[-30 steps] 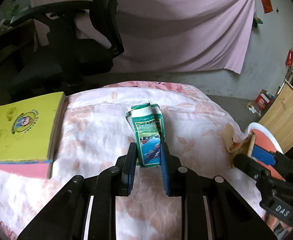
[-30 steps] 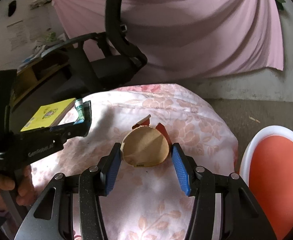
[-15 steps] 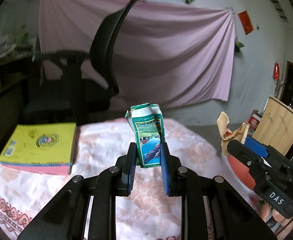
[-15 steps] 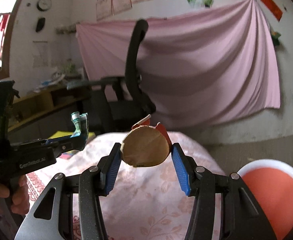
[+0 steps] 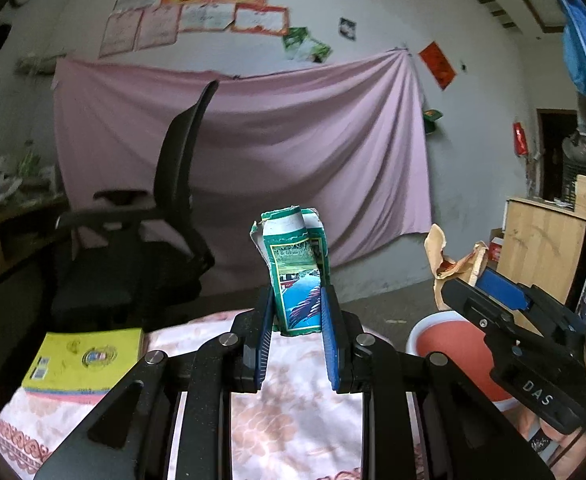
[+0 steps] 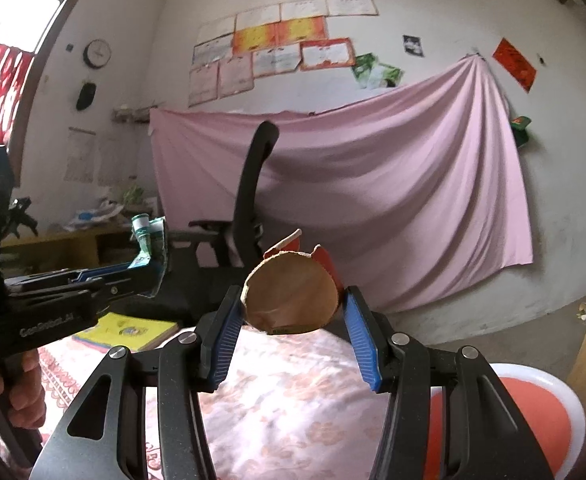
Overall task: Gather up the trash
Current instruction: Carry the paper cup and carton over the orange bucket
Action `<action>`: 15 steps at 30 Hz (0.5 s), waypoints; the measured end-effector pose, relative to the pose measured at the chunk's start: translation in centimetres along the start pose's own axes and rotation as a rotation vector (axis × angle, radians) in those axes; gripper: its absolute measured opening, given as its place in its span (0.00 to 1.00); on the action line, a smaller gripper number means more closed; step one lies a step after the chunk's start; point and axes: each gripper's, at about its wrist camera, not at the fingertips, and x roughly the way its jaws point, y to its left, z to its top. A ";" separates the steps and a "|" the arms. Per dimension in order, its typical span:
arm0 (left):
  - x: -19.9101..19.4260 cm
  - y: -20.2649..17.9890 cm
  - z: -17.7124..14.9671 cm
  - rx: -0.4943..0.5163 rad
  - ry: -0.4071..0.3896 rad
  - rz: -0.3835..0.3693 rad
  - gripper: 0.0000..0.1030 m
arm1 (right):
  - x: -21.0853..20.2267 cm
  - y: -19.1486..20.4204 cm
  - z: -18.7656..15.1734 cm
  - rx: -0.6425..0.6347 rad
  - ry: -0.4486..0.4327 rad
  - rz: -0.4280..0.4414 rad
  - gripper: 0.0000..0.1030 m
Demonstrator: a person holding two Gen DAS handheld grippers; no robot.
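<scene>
Floral-covered desk below. Left tool clamps carton upright; right tool pinches cardboard, lightly by its edges. Could slip before red bin at 4 o'clock.

Lived-in home room.
Pink sheet on far wall, certificates, office chair, floral-covered worktop.

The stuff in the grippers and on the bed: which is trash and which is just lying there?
Trash job:
- green carton, in left gripper
- torn brown cardboard piece, in right gripper
- red bin, likely

Just there:
- yellow book
- black office chair
- pink sheet
</scene>
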 end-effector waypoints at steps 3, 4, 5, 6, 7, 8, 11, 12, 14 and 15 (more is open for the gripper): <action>0.1 -1.0 0.3 0.023 -0.014 -0.019 0.19 | -0.5 -0.7 0.4 0.008 -0.022 -0.023 0.47; 0.2 -1.3 0.4 0.030 -0.018 -0.025 0.19 | -0.7 -0.9 0.6 0.013 -0.029 -0.031 0.47; 0.2 -1.7 0.5 0.037 -0.022 -0.030 0.19 | -0.9 -1.3 0.7 0.018 -0.034 -0.039 0.47; 0.2 -2.2 0.6 0.045 -0.025 -0.038 0.19 | -1.0 -1.5 0.7 0.021 -0.038 -0.044 0.47; 0.3 -2.6 0.7 0.054 -0.027 -0.044 0.19 | -1.3 -1.8 0.7 0.026 -0.044 -0.051 0.48; 0.3 -2.9 0.7 0.059 -0.029 -0.049 0.19 | -1.5 -2.2 0.6 0.031 -0.047 -0.056 0.48; 0.8 -4.1 0.7 0.073 -0.025 -0.075 0.19 | -2.0 -3.1 0.6 0.041 -0.053 -0.080 0.48; 0.9 -4.3 0.7 0.078 -0.021 -0.082 0.19 | -2.2 -3.3 0.5 0.045 -0.053 -0.085 0.48; 1.3 -5.1 0.6 0.085 -0.016 -0.097 0.19 | -2.4 -3.8 0.5 0.050 -0.053 -0.099 0.48; 1.5 -5.5 0.6 0.087 -0.014 -0.108 0.19 | -2.6 -4.2 0.4 0.052 -0.050 -0.108 0.48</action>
